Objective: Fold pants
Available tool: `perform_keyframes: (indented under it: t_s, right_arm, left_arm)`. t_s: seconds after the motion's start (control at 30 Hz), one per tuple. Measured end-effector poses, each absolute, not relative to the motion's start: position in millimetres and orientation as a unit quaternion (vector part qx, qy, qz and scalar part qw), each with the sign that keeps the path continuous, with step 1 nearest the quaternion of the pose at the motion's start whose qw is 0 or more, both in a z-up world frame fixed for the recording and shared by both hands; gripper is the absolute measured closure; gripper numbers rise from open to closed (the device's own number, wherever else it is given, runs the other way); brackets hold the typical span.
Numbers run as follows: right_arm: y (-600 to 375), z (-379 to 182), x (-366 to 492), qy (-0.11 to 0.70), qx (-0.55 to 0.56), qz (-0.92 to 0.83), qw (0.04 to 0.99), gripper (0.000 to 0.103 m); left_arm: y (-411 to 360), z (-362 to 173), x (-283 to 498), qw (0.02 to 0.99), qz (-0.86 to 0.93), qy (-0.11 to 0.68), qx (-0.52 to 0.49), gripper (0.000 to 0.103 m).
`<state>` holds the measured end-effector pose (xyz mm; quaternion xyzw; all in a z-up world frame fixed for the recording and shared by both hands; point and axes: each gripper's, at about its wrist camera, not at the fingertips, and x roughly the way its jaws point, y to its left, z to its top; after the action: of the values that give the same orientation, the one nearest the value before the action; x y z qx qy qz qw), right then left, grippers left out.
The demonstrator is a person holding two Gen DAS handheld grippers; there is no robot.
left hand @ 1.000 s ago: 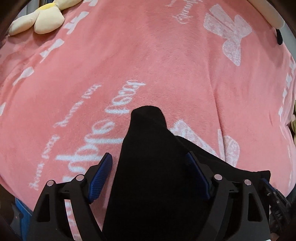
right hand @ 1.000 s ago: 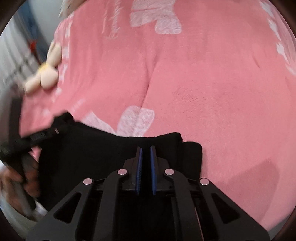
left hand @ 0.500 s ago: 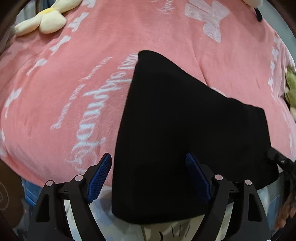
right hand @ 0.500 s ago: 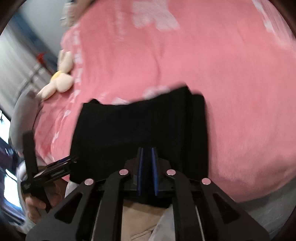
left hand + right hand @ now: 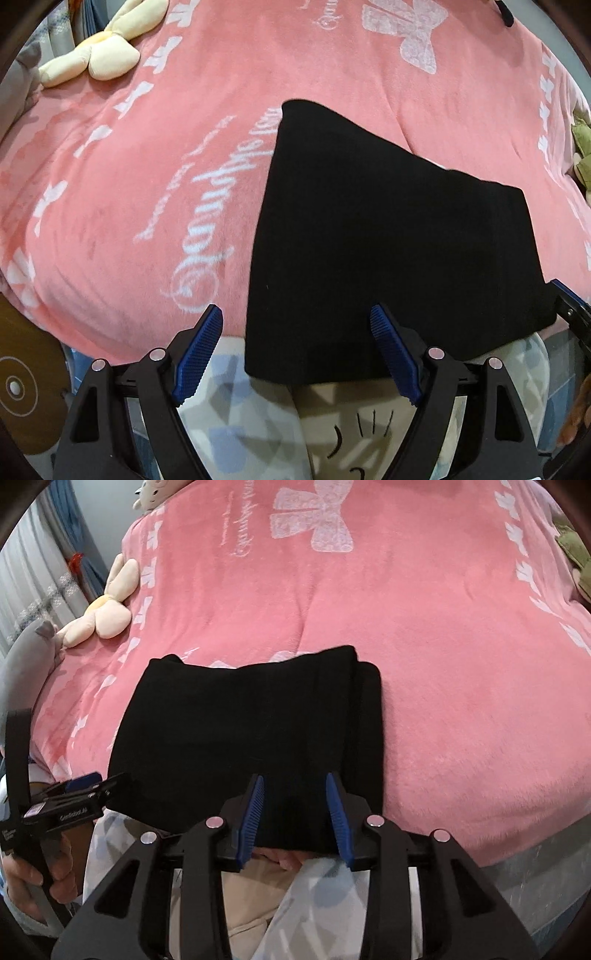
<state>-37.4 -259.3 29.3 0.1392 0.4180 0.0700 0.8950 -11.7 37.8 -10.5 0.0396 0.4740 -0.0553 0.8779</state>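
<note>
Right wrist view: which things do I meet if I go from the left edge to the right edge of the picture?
Left gripper held in a hand → cream flower plush toy → folded black pants → bare pink blanket → green plush toy at the right edge.

Right tool [image 5: 295, 812]: black frame, blue ribbed pads [image 5: 254, 808], silver screws. Left tool [image 5: 295, 354] alike.
</note>
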Motion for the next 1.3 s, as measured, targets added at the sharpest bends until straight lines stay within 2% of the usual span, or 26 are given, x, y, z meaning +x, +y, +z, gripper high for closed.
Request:
perform_keyframes:
  t_s: [0.3,0.37,0.43,0.53,0.57,0.6,0.63,0.67,0.77,1.0,1.07,1.2,1.3]
  right_arm:
    - [-265.3,12.7,-42.1,0.426,0.170,0.067,0.886,0.064]
    - [-266.1,9.2,-37.8,0.430,0.174,0.072,0.883,0.060]
    - [-266.9,4.4,-31.1,0.433,0.187,0.079,0.878,0.050]
    - [-266.2,-0.9,-20.9,0.438,0.198,0.084,0.873,0.043]
    - [-264.5,-3.7,-16.4,0.439,0.195,0.082,0.873,0.044]
    - [-262.6,-6.1,-12.8,0.443,0.195,0.085,0.871,0.054]
    - [-260.3,-8.1,-7.8,0.449,0.191,0.090,0.868,0.082]
    - [-256.2,-8.3,-1.6,0.457,0.192,0.098,0.863,0.091]
    - [-241.3,17.0,4.3,0.440,0.201,0.136,0.865,0.091]
    - [-135.8,157.8,15.8,0.327,0.141,0.338,0.871,0.091]
    - [-109.9,177.6,18.4,0.312,0.117,0.369,0.868,0.091]
    - [-104.9,172.3,18.8,0.316,0.086,0.353,0.876,0.091]
    - [-174.7,110.7,7.8,0.373,0.076,0.227,0.897,0.089]
  left_arm:
    - [40.4,-15.0,-29.3,0.874,-0.054,0.482,0.044,0.023]
    - [39.8,-15.2,-30.4,0.873,-0.054,0.483,0.042,0.023]
    - [38.3,-14.0,-31.3,0.873,-0.057,0.482,0.044,0.023]
    - [34.2,-11.8,-33.7,0.874,-0.063,0.480,0.047,0.023]
    - [33.5,-10.9,-34.5,0.874,-0.065,0.479,0.048,0.023]
    - [33.5,-10.1,-35.4,0.874,-0.066,0.478,0.048,0.023]
    - [33.7,-9.1,-36.1,0.875,-0.069,0.477,0.048,0.023]
    - [34.4,-8.3,-36.6,0.875,-0.069,0.477,0.047,0.023]
    - [40.3,-5.0,-38.6,0.877,-0.068,0.474,0.042,0.023]
    - [71.2,8.0,-57.2,0.879,-0.059,0.473,0.018,0.023]
    - [80.0,11.4,-64.5,0.880,-0.052,0.473,0.013,0.022]
    - [91.5,14.3,-71.3,0.881,-0.037,0.471,0.006,0.020]
    - [93.3,12.2,-70.5,0.880,-0.039,0.474,0.001,0.020]
